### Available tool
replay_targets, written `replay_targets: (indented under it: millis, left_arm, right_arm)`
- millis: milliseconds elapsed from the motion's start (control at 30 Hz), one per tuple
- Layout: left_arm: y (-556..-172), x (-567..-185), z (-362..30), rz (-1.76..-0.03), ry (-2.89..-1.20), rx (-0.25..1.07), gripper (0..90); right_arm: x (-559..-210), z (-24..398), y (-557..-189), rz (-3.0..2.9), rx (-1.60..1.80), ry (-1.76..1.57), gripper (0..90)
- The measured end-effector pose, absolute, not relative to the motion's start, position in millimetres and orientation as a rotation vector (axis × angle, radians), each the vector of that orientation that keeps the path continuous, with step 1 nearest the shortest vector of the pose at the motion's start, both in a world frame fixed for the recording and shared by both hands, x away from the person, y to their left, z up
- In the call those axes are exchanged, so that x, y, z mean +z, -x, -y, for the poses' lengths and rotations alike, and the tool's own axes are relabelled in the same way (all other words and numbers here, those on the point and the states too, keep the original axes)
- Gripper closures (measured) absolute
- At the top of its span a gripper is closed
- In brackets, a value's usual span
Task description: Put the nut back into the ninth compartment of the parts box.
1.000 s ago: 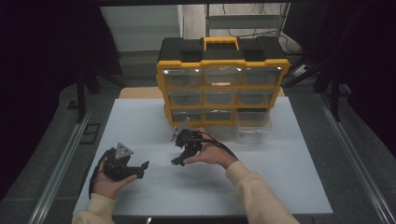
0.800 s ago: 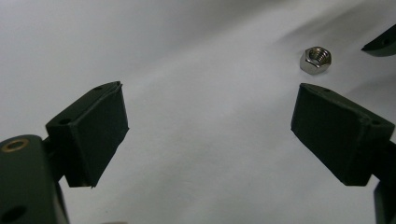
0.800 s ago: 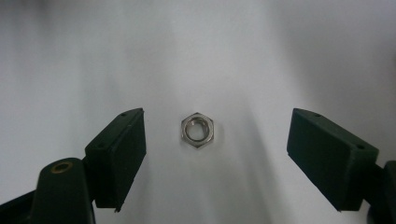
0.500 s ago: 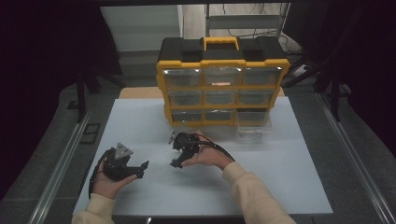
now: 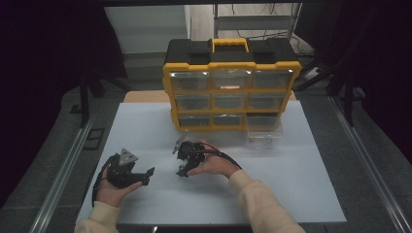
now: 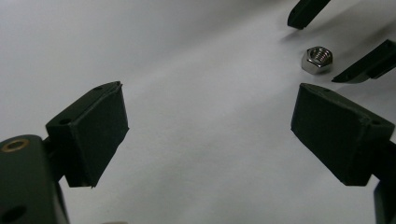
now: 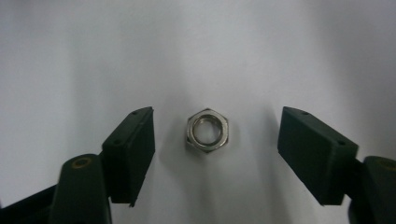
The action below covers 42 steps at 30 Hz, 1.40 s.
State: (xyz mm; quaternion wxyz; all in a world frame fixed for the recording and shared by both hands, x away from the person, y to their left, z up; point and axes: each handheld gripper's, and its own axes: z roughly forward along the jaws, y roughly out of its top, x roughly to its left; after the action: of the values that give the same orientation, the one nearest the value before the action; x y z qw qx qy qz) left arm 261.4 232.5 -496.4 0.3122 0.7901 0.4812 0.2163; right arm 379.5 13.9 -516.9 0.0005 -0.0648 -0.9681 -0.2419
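A small steel hex nut point(image 7: 208, 131) lies flat on the white table. My right gripper point(image 7: 218, 123) points down over it, one black jaw on each side, and neither pad touches it. Its jaws have just been closing with the nut between them, and a gap remains on both sides. In the high view the right gripper point(image 5: 182, 170) is at the table's middle front. My left gripper point(image 5: 147, 175) rests to its left, held in the hand. The left gripper point(image 6: 210, 135) is open with bare table between its pads, and the nut point(image 6: 317, 59) lies beyond it.
A yellow and black organiser point(image 5: 231, 90) with clear drawers stands at the back of the white table point(image 5: 301, 184). One clear drawer point(image 5: 264, 133) stands out of the organiser on the table, at its front right.
My right gripper has sunk a little toward the table and the person. The left gripper has stayed where it was.
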Motion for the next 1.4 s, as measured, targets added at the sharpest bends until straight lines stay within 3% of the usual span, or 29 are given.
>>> replay_targets:
  millis: [167,733,1033,1400]
  left_arm:
    - [-261.6,-496.2,-232.1,-1.268,-2.086,0.571,11.5]
    - [-261.8,-496.3,-231.8,-1.268,-2.087,0.572,11.5]
    - [-261.7,-496.3,-232.8,-1.269,-2.088,0.572,11.5]
    - [-261.8,-496.2,-231.6,-1.268,-2.087,0.574,11.5]
  right_arm:
    - [-519.5,-15.5,-378.2,3.054,-0.749,0.166,34.3]
    - [-516.4,-17.4,-375.2,3.067,-0.755,0.09,69.4]
    - [-514.4,-15.0,-375.8,3.068,-0.746,0.079,70.0]
    - [-487.1,11.6,-380.6,3.079,-0.821,0.144,70.1]
